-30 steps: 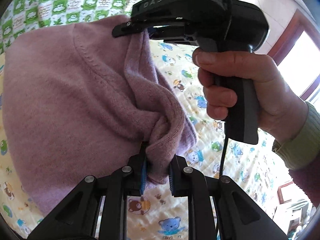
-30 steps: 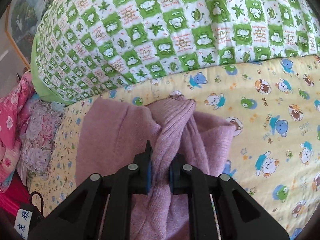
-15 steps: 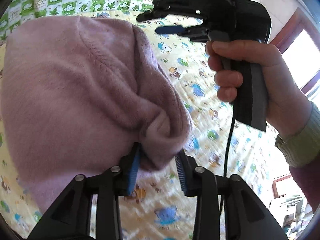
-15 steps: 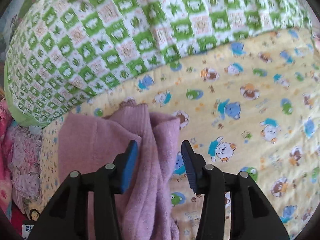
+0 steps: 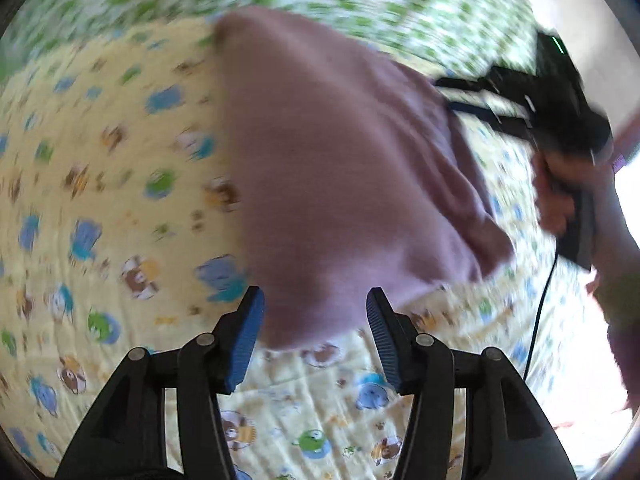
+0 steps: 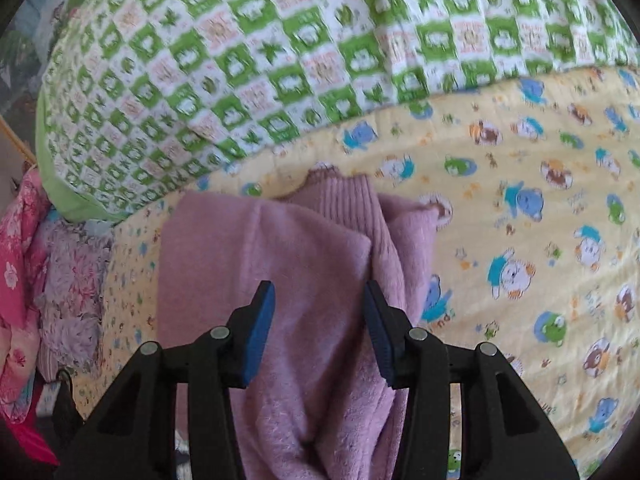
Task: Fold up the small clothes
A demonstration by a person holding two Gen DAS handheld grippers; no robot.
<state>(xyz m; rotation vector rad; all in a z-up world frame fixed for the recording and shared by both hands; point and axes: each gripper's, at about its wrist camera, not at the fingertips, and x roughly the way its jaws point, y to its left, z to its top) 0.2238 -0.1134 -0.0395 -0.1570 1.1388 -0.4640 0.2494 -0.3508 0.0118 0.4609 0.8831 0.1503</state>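
Between parted right tongs [image 6: 319, 330], sweater [image 6: 280, 264]

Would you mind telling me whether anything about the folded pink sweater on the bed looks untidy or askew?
Slightly. In the right wrist view the pink sweater lies folded on the yellow bedsheet, but its ribbed cuff pokes out past the top edge and the right-hand layers overlap unevenly. Nothing looks damaged or spilled.

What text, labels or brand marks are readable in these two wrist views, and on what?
None can be read with confidence.
Yellow cartoon sheet: small printed words beside the animals, too blurred to read.
Green checked quilt: tiny lettering in its squares, illegible.
Left wrist view: motion-blurred, nothing legible.
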